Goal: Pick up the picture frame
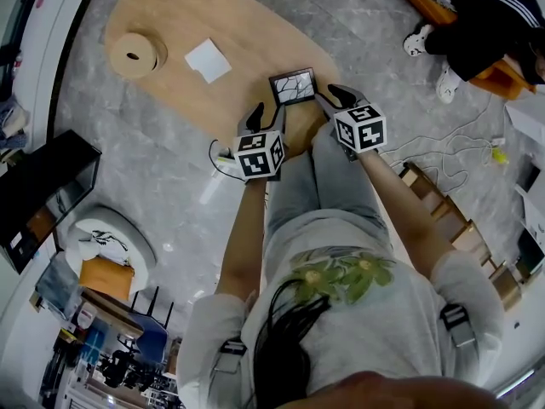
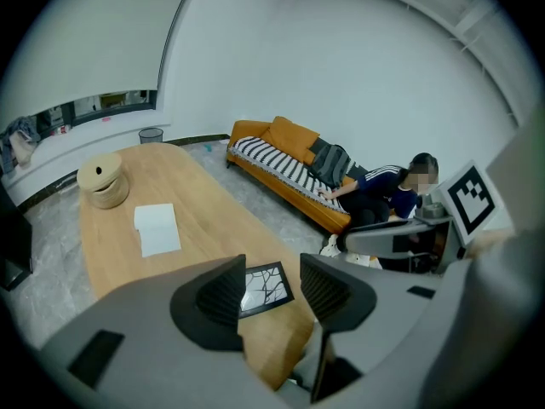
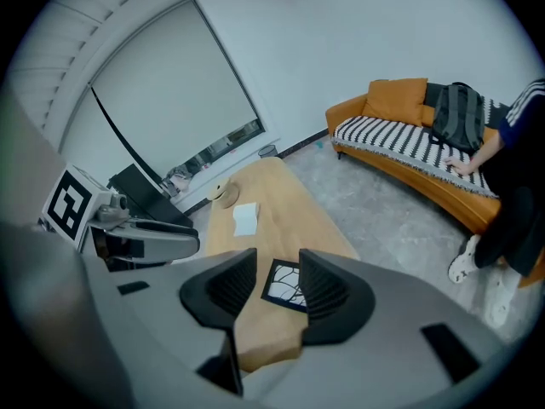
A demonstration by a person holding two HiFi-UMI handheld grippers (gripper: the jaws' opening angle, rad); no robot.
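Picture frame lies flat, glass up, at the near end of the desk, close to the edge where the person stands, well apart from the white sheet of paper further up the desk. Left tool hovers just off the frame's left side and right tool just off its right side. Both point steeply down with jaws wide and nothing between the pads (each gripper view shows the frame framed in the gap, beyond the tips, not touched). Step in hand looks like the approach to a two-sided grasp. A flat, thin frame gives little to bite on from above, so I'd judge it best to bring one jaw of each tool low against the desk at opposite edges, wedge under the rim, then close both together. Closing unevenly would likely skate the frame sideways or off the near edge. Pads should land on the black border, not the glass. Lift level, both sides at once.
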